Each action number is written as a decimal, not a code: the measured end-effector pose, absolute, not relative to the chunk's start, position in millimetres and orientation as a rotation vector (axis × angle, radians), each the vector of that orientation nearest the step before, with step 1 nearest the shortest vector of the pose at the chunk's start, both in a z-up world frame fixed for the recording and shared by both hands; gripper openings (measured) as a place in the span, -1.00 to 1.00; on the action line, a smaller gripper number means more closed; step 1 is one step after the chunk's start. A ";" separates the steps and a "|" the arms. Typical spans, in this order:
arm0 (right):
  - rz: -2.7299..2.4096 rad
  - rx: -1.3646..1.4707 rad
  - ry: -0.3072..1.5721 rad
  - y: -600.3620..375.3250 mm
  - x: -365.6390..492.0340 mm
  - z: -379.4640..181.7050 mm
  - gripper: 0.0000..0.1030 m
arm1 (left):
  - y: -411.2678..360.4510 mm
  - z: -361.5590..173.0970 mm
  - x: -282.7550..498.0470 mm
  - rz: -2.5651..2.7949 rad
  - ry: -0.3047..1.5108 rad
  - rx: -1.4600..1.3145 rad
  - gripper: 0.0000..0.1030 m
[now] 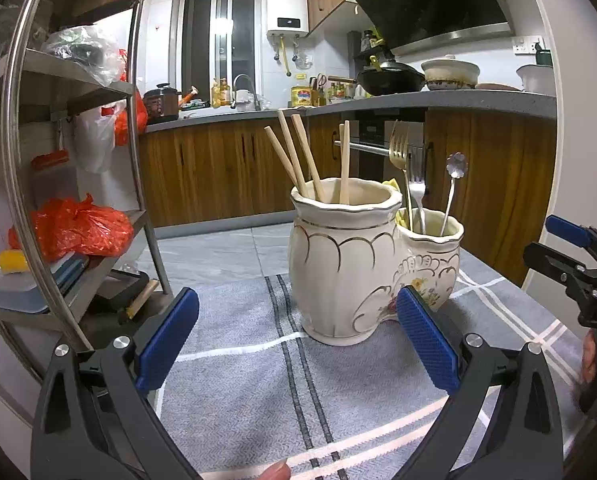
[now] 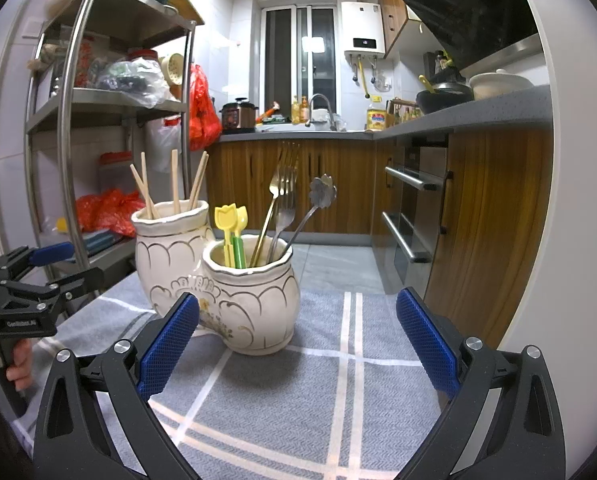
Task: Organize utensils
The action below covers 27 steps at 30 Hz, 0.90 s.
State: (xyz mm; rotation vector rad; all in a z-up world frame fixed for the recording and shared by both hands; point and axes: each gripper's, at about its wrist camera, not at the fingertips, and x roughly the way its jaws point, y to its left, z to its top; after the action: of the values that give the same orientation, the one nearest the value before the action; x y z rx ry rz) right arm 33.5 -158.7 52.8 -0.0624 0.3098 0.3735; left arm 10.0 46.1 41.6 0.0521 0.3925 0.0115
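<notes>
Plainly, both claws stand wide and hold nothing. The left gripper [image 1: 298, 336] spreads its blue, cross-hatched rubber pads [image 1: 166, 340] to either side of the double ceramic utensil holder [image 1: 362, 264], one pad overlapping the holder's lower right in the left wrist view (whether it touches the glaze cannot be told). The right gripper [image 2: 298, 340] is equally splayed, its left pad [image 2: 166, 344] in front of the holder's base, nothing between the pads but cloth.

That holder is two cream, bulbous jars joined at the side, glossy, with gold scalloped lines and a small flower print; it stands upright on a grey woven tablecloth [image 2: 378, 400] crossed by white stripes. The taller jar carries pale wooden chopsticks [image 1: 298, 156]. The shorter jar carries a gold fork [image 2: 276, 200], a steel fork [image 2: 288, 208], a spoon with a flower-shaped end [image 2: 322, 194], and yellow plastic tulip-topped picks [image 2: 228, 228], one with a green stem.
</notes>
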 end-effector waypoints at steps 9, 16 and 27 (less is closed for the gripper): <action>0.373 -0.062 0.311 -157.7 33.0 49.6 0.90 | 43.5 38.2 17.3 0.009 0.438 0.064 0.89; 0.360 -0.059 0.316 -159.6 34.3 50.5 0.90 | 45.8 35.9 20.5 -0.025 0.459 0.046 0.89; 0.352 -0.059 0.312 -161.5 33.5 52.3 0.90 | 42.1 31.7 28.2 -0.065 0.506 0.043 0.89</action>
State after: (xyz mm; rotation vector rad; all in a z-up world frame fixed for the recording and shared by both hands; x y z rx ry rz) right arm 33.5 -161.5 52.3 -0.0591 0.3120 0.3516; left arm 28.2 42.1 31.7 0.0431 0.5061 -0.0655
